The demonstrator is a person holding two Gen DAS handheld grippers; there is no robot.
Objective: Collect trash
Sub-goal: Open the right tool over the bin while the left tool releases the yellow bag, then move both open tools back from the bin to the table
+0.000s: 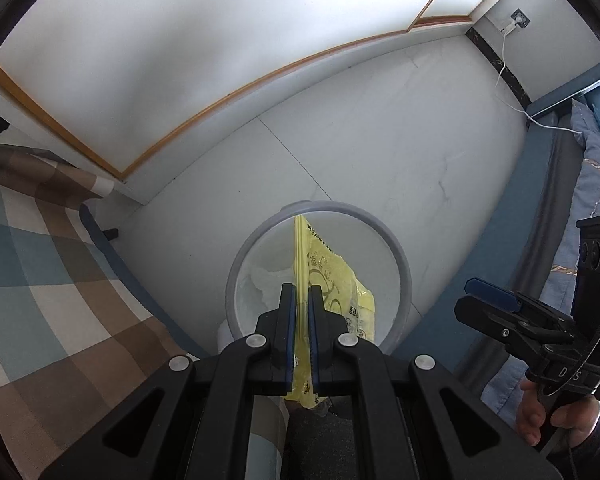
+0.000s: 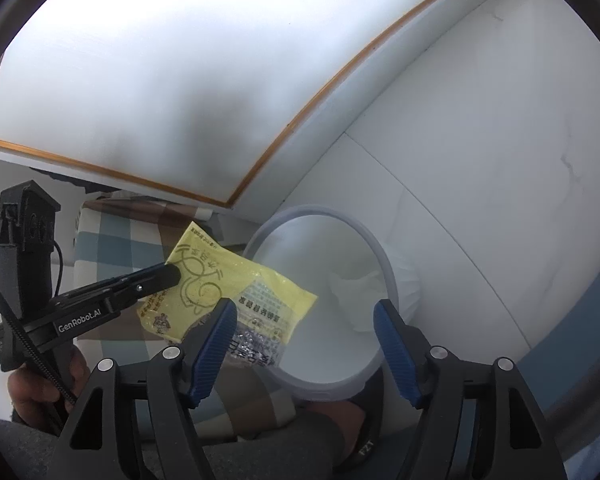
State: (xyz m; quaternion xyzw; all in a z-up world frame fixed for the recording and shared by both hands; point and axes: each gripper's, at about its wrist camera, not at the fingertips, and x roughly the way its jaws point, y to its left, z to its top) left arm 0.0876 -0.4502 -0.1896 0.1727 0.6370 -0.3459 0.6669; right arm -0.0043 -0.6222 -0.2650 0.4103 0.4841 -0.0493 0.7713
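Left gripper (image 1: 302, 308): it is shut tight on the yellow wrapper (image 1: 332, 280) and holds it on its edge, right over the bin.
Yellow wrapper: it hangs above the open mouth of the bin (image 1: 400, 256), not inside yet.
How to do it well: I think the left gripper should go a little lower and more over the middle, then let go, so the light wrapper does not float out over the rim.
Right gripper (image 2: 306, 322): its fingers are wide apart and hold nothing. It waits just beside the bin.
Bin: it has a white bag inside and stands on the pale floor (image 1: 400, 140), between the checked bed (image 1: 48, 264) and a blue bed (image 1: 540, 168).
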